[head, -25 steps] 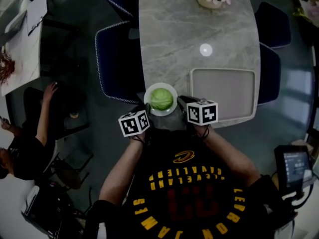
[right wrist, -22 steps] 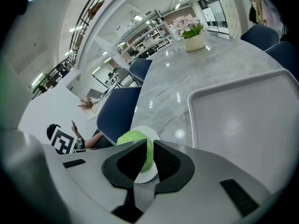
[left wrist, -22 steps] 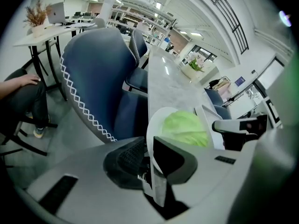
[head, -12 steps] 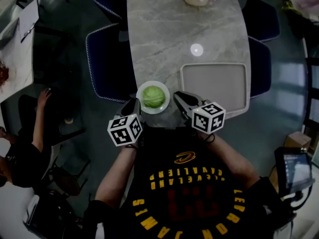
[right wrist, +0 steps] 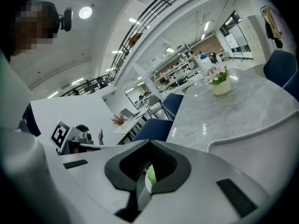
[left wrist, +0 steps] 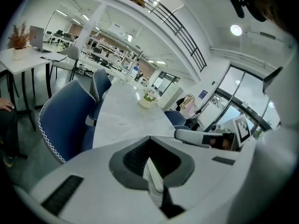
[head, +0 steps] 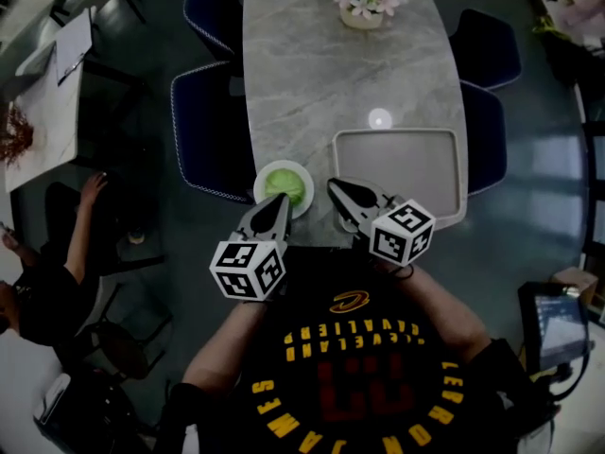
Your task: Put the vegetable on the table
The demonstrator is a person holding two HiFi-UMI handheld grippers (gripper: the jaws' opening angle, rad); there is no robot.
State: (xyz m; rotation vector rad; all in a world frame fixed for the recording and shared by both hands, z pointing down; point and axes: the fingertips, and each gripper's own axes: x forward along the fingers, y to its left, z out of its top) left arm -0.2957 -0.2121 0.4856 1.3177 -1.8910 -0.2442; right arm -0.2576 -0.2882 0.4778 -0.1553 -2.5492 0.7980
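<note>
A long grey marble-patterned bench [head: 312, 83] with rounded ends stands on a dark, glossy floor in a large open-plan room with bright ceiling lights and an upper railing. At the near end of the bench sits a round white bowl [head: 260, 180], and inside it rests the vegetable, a pale green, rounded cabbage-like head [head: 284, 185] that fills most of the bowl. Just right of the bowl lies a rectangular beige tray [head: 397, 164]. Far beyond the bowl, at the other end of the bench, is a small pot of pink and white flowers [head: 364, 3]. Left of the bowl a dark blue padded chair with white edge stitching [head: 210, 130] is pushed up to the bench. Further left, a seated person in dark clothes [head: 47, 282] is beside a white desk [head: 43, 112]. The left gripper [head: 281, 201] has its jaws clenched together with nothing between them, their tips over the bowl's near rim. The right gripper [head: 333, 187] is just right of the bowl, jaws also clenched, with a sliver of green showing past the tips.
</note>
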